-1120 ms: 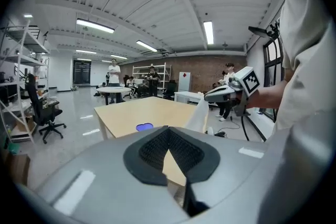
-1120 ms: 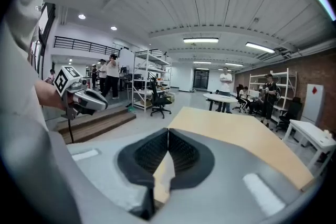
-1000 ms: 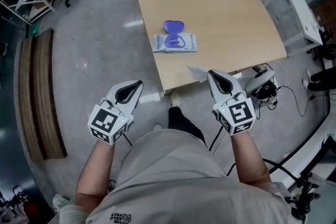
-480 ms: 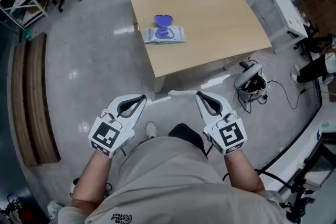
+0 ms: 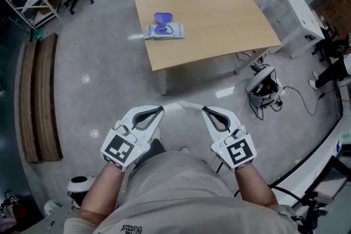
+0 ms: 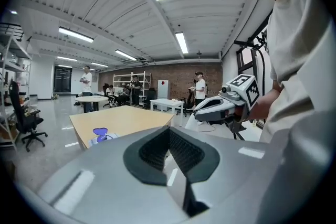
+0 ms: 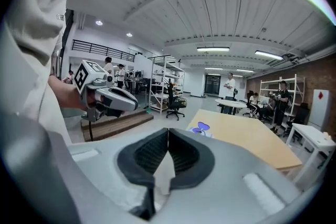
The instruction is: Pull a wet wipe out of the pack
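Head view: left claw [image 5: 160, 109], right claw [image 5: 203, 110] pinch wet wipe [image 5: 184, 104].

A light wooden table [image 5: 219, 8] is seen standing on a glossy grey floor [image 5: 93, 63], carried on pale legs. A single wet wipe pack [image 5: 164, 33] is laid flat on the top, just beside the left edge as seen in the head view. Its purple lid [image 5: 161, 18] is flipped open toward the far side.
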`<action>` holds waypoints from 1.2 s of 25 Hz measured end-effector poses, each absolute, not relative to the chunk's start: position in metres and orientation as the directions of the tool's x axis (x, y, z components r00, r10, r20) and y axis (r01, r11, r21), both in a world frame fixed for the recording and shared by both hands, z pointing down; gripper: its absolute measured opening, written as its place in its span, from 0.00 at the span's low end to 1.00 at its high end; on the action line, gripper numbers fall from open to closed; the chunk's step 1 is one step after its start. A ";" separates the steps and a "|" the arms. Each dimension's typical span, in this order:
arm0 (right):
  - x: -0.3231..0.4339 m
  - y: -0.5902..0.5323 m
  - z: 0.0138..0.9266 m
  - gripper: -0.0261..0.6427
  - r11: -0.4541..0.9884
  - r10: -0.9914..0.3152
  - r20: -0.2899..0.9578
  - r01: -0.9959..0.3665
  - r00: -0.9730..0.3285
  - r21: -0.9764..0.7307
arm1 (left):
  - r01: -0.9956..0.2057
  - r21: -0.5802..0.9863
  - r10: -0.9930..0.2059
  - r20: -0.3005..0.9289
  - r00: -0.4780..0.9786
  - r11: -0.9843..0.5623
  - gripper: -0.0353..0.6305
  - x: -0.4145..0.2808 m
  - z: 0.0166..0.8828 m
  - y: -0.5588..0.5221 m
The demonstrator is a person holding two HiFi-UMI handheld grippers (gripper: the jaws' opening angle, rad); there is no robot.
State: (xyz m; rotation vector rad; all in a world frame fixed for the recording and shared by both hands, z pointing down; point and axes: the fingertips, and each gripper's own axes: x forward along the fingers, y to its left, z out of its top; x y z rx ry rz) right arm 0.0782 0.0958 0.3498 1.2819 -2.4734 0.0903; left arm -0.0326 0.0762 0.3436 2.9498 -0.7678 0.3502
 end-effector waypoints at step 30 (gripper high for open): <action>0.005 0.263 0.324 0.05 0.630 -0.756 0.306 -0.770 -0.579 0.099 | -0.476 0.040 -0.451 0.262 0.853 -0.879 0.06 -0.096 0.310 0.249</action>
